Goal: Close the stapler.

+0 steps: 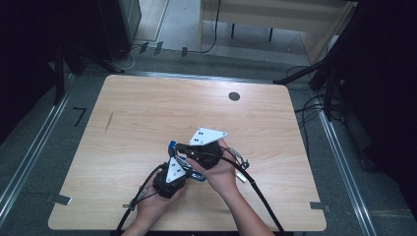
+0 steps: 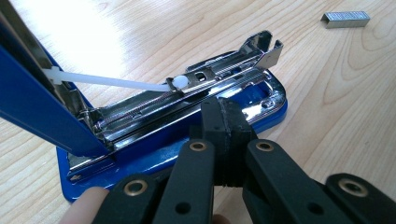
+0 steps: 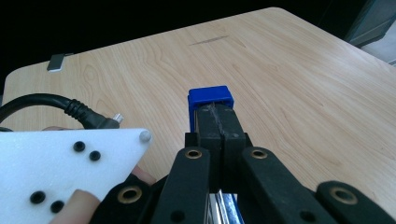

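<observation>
A blue stapler (image 2: 154, 126) is lying opened up near the middle of the table (image 1: 147, 118), and both grippers are working on it. The left gripper (image 2: 229, 119) is resting with its jaws clenched together right against the stapler's base, beside the shiny metal magazine (image 2: 205, 88); nothing is visibly between the jaws, so it is probably just pinning the base down so it is not sliding. The right gripper (image 3: 218, 122) is sitting just above the stapler, jaws also pressed tight, with the blue end of the raised top arm (image 3: 210, 95) right at its tips (looks like it is propping or pinching the lid, cannot tell which), likely keeping the arm swung back so the magazine is staying exposed. The white plastic pusher rod (image 2: 107, 81) is stretching from the raised arm down to the magazine. A strip of staples (image 2: 345, 18) is lying on the table well apart from the stapler, past its front end, apparently waiting to be loaded. In the high view both hands are crowding over the stapler, left gripper (image 1: 183, 168) nearer the person than the right gripper (image 1: 176, 146).
</observation>
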